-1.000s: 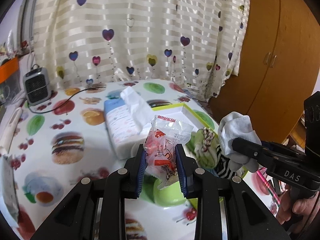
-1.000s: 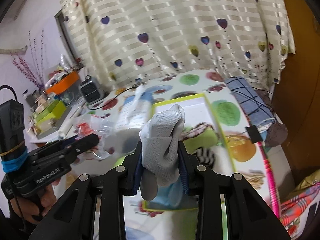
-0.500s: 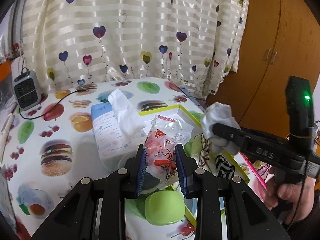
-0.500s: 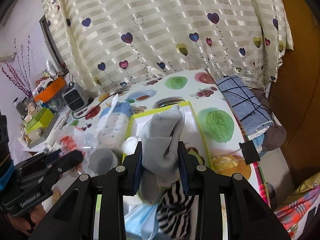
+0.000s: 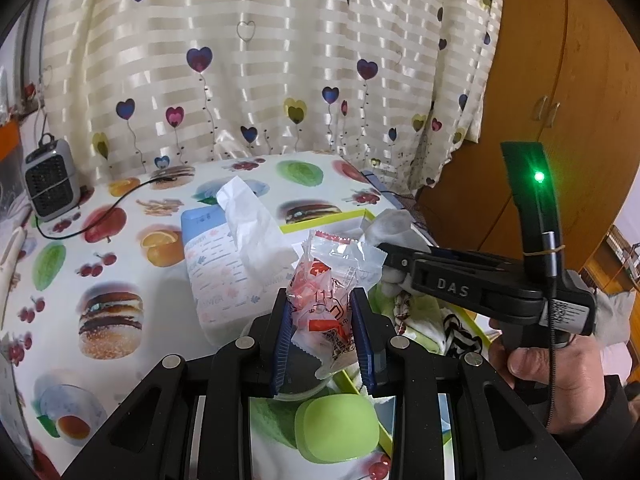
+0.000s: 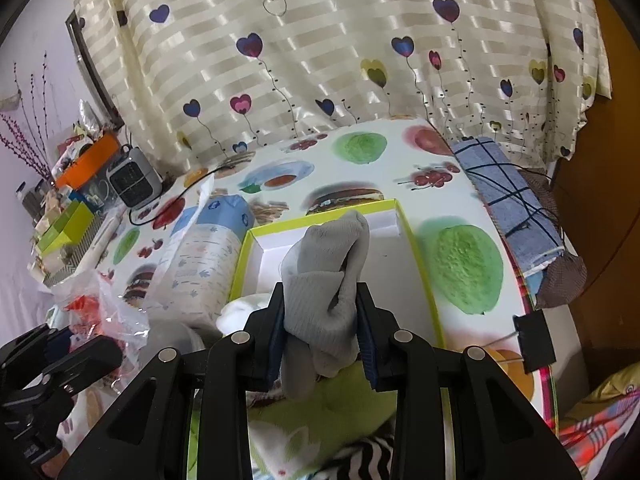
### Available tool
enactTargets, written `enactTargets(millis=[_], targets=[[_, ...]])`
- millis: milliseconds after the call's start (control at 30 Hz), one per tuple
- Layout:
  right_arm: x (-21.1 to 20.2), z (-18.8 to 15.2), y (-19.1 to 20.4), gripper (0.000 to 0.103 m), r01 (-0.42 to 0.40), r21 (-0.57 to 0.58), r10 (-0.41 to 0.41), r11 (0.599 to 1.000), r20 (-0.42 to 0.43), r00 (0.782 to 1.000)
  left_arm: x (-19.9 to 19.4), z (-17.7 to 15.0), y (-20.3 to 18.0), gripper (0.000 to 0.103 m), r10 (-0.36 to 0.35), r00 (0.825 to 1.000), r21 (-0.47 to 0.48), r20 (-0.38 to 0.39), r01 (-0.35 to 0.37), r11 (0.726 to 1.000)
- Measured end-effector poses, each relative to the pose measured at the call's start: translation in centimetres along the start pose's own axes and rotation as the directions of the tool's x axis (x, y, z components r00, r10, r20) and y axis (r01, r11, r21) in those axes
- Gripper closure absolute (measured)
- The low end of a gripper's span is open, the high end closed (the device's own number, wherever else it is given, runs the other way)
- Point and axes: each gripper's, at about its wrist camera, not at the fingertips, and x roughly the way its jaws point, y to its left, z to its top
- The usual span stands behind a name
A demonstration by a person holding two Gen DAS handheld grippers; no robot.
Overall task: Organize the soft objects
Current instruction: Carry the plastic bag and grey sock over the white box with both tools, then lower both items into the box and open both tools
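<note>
My left gripper (image 5: 322,332) is shut on a clear plastic packet (image 5: 328,284) with red print, held above the table. My right gripper (image 6: 322,336) is shut on a grey sock (image 6: 326,276), held over the yellow-rimmed white box (image 6: 416,248). The box holds green and black-and-white striped fabric (image 6: 332,412) at its near end. In the left wrist view the right gripper (image 5: 390,260) is to the right, with the sock (image 5: 394,220) above the box rim (image 5: 324,220). The packet also shows at the left of the right wrist view (image 6: 100,308).
A blue tissue pack (image 5: 224,264) lies left of the box. A green lid (image 5: 336,428) sits below my left gripper. A small grey heater (image 5: 50,178) with its cord stands far left. A folded blue cloth (image 6: 512,196) lies at the table's right edge. A wooden wardrobe (image 5: 560,100) stands to the right.
The right gripper carried the sock forward over the box's far, empty end. The left gripper drew back and up slightly with the packet still held.
</note>
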Motion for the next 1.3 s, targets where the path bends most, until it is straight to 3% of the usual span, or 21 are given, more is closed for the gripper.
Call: enactTargets(millis=[200, 400, 800, 1300], targets=[[1.1, 0.3, -0.5, 0.063, 0.023, 0.012, -0.023, 1.000, -0.020, 1.000, 1.3, 0.1, -0.1, 0.076, -0.002, 1.000, 0.005, -0.016, 0.003, 1.000], [-0.7, 0.3, -0.5, 0.061, 0.004, 0.018, -0.005, 1.000, 0.055, 0.998, 2.2, 0.2, -0.4, 0.076, -0.006, 1.000, 0.011, -0.024, 0.007, 1.000], [-3.4, -0.7, -1.6, 0.060, -0.001, 0.057, -0.006, 0.998, 0.113, 0.994, 3.9, 0.7, -1.4, 0.076, -0.018, 0.999, 0.023, -0.049, 0.019, 1.000], [-5.7, -3.0, -3.1, 0.060, 0.015, 0.088, -0.027, 0.996, 0.134, 0.991, 7.2, 1.7, -4.3, 0.075, -0.103, 0.989, 0.029, -0.104, 0.106, 0.994]])
